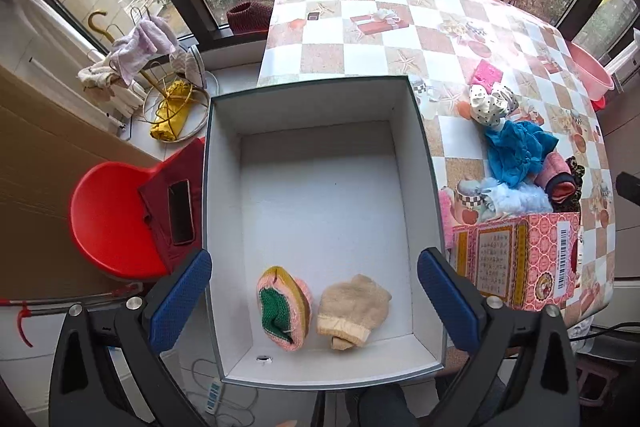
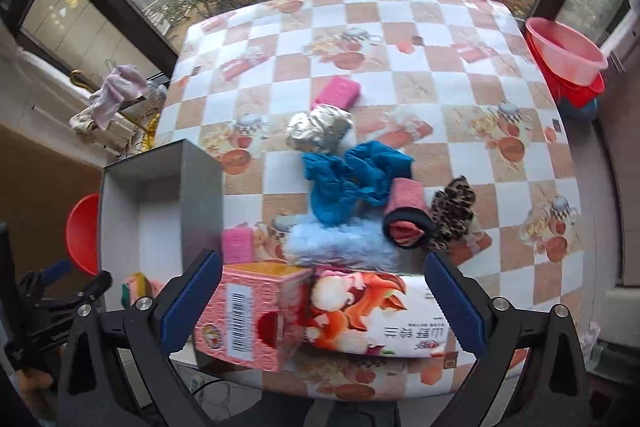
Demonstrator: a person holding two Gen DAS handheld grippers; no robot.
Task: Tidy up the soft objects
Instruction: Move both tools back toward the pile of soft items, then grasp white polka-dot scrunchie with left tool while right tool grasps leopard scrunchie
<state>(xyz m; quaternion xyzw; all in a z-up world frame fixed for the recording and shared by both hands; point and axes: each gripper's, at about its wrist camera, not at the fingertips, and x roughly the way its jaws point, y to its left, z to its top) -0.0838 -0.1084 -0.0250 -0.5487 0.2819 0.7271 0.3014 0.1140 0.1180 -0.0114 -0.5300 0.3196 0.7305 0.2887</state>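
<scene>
Left claw [image 1: 314, 301] spread wide, empty, hanging over near end of white box [image 1: 416, 131]. Knitted pouch [image 1: 285, 307] and beige mitten [image 1: 353, 311] lie side by side in box, between left claw's fingers.

Right claw [image 2: 323, 301] also wide apart, empty; pink carton [image 2: 256, 315] directly ahead, between fingers.

Pile beyond carton on table [image 2: 500, 107]: blue cloth [image 2: 352, 183], fluffy pale-blue piece [image 2: 340, 245], pink roll [image 2: 406, 215], leopard piece [image 2: 454, 213].

Risks:
- Reach over carton likely knocks it.
- Blue cloth overlaps neighbours; grab may drag two.
- White box overhangs table edge; a hard push could tip it.
</scene>
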